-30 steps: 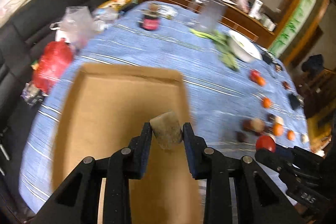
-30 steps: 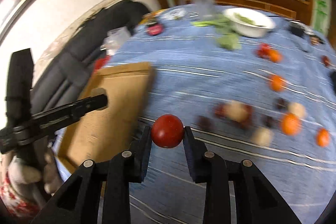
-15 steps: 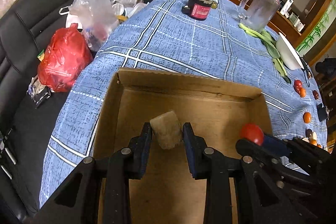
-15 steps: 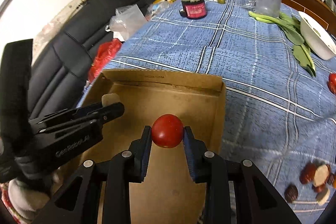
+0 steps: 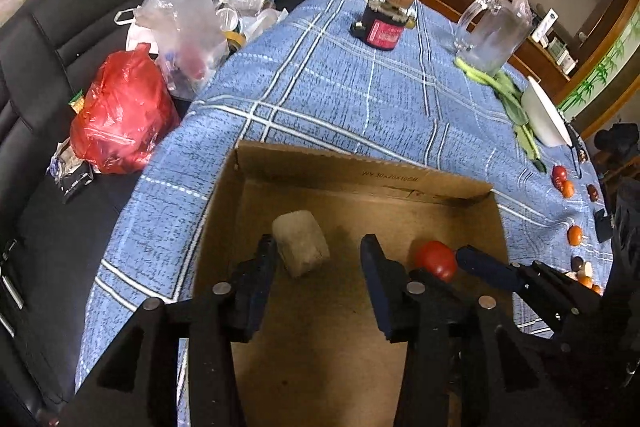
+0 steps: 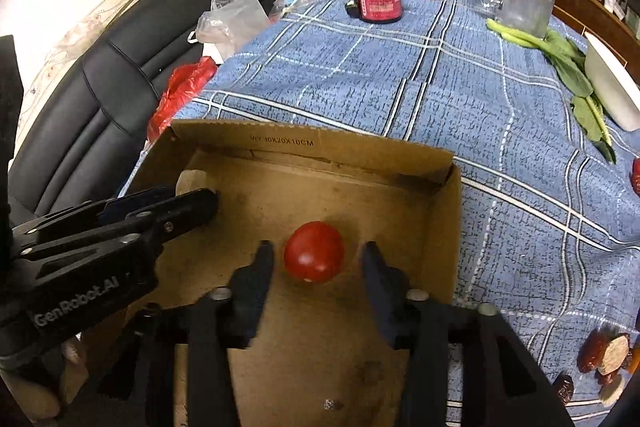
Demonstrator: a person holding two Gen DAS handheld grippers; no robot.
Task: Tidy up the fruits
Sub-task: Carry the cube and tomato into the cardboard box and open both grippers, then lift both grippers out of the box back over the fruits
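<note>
The left gripper (image 5: 318, 259) hangs over the cardboard box (image 5: 360, 175) with its fingers (image 5: 260, 267) spread apart; the pale beige block of fruit (image 5: 301, 243) lies on the box floor, seemingly just touching the left finger and clear of the other. It looks light, firm and rough-skinned with flat faces, so a hold across two opposite flat sides should sit well and slip little.

Further right, the right gripper (image 6: 316, 259) also stands with fingers parted around the red tomato (image 6: 314, 251), which rests on the box floor in the near right part, gaps showing on both sides. The tomato looks smooth, round and thin-skinned: likely to roll and to bruise, so it wants a gentle hold across its widest part.

On the far wall of the box a printed line reads roughly "30X20X10CM". The side of the left gripper, seen from the right wrist, carries "GenRobot.AI". The red label on the dark jar (image 6: 378, 1) on the tabletop (image 6: 440, 87) is too small to read.

More small fruits (image 5: 568, 187) lie scattered at the far right of the blue checked cloth.
</note>
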